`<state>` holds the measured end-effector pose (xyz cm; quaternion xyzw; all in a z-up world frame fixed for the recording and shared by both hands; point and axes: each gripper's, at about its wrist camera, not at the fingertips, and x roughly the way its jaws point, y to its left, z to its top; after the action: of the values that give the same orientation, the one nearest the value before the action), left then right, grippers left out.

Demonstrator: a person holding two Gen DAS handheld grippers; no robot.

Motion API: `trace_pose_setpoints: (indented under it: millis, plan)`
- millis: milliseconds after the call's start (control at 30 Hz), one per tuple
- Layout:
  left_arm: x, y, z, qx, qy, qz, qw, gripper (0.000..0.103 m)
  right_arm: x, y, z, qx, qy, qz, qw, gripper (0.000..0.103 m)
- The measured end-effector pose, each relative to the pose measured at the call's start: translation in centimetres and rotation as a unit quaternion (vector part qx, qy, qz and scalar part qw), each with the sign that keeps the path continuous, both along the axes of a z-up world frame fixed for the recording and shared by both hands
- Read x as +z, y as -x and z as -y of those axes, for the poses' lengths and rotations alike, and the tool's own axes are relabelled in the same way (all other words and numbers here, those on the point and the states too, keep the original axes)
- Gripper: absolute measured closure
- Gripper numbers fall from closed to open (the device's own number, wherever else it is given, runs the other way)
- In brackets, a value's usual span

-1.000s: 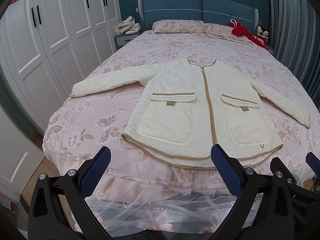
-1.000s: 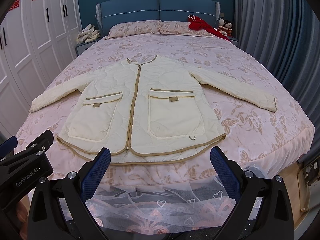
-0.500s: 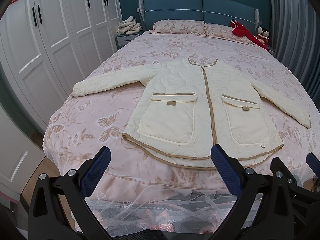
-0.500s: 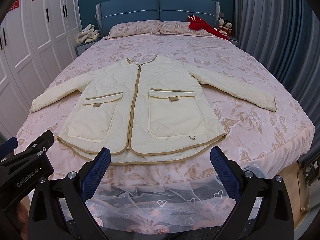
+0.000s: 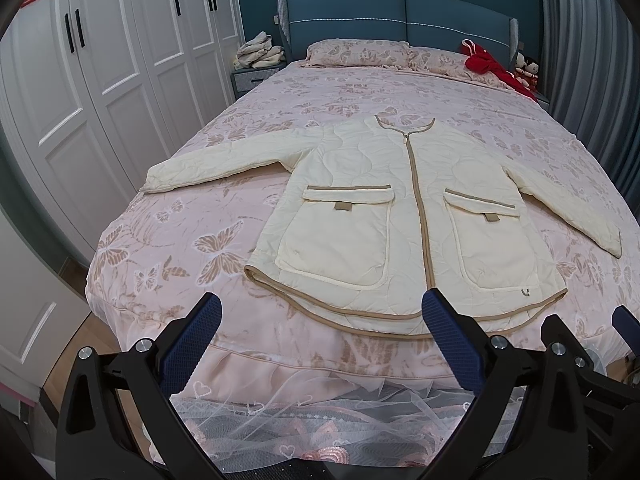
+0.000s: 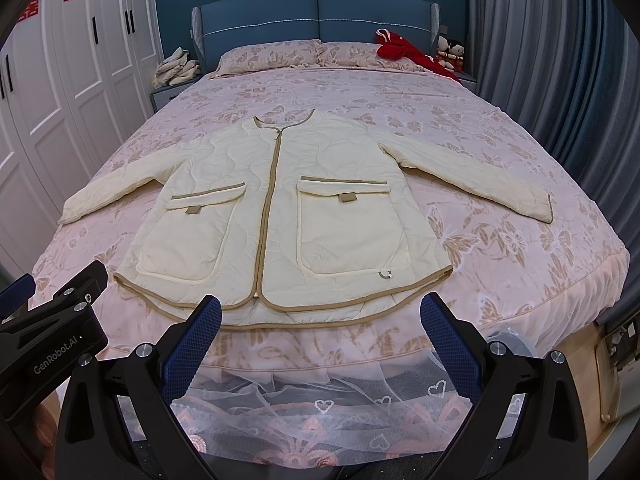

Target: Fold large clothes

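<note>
A cream quilted jacket [image 5: 400, 216] with tan trim, a closed front zip and two large patch pockets lies flat, front up, on the bed, both sleeves spread out sideways. It also shows in the right wrist view [image 6: 280, 216]. Its hem lies near the bed's foot edge. My left gripper [image 5: 322, 316] is open and empty, held off the foot of the bed just short of the hem's left half. My right gripper [image 6: 320, 316] is open and empty, just short of the hem's middle. The left gripper's body [image 6: 52, 320] shows at the right wrist view's left edge.
The bed [image 5: 192, 248] has a pink butterfly-print cover and a lace skirt [image 6: 320, 400]. White wardrobes [image 5: 100, 80] stand on the left, grey curtains [image 6: 560, 80] on the right. A red garment [image 6: 404, 50] and pillows lie by the blue headboard. Folded clothes [image 5: 258, 50] sit on a nightstand.
Nothing has visibly changed apart from a very slight shift of both views; the jacket lies as before and both grippers stay open.
</note>
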<state>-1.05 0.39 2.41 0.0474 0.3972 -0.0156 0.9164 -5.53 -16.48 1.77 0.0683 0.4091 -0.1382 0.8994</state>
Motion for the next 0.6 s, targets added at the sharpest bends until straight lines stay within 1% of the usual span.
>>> trace_pose_setpoints:
  millis: [600]
  plan:
    - [0.08,0.10,-0.06,0.000,-0.001,0.001,1.0000,0.005,-0.06,0.02,0.02,0.000,0.000,0.000,1.000,0.005]
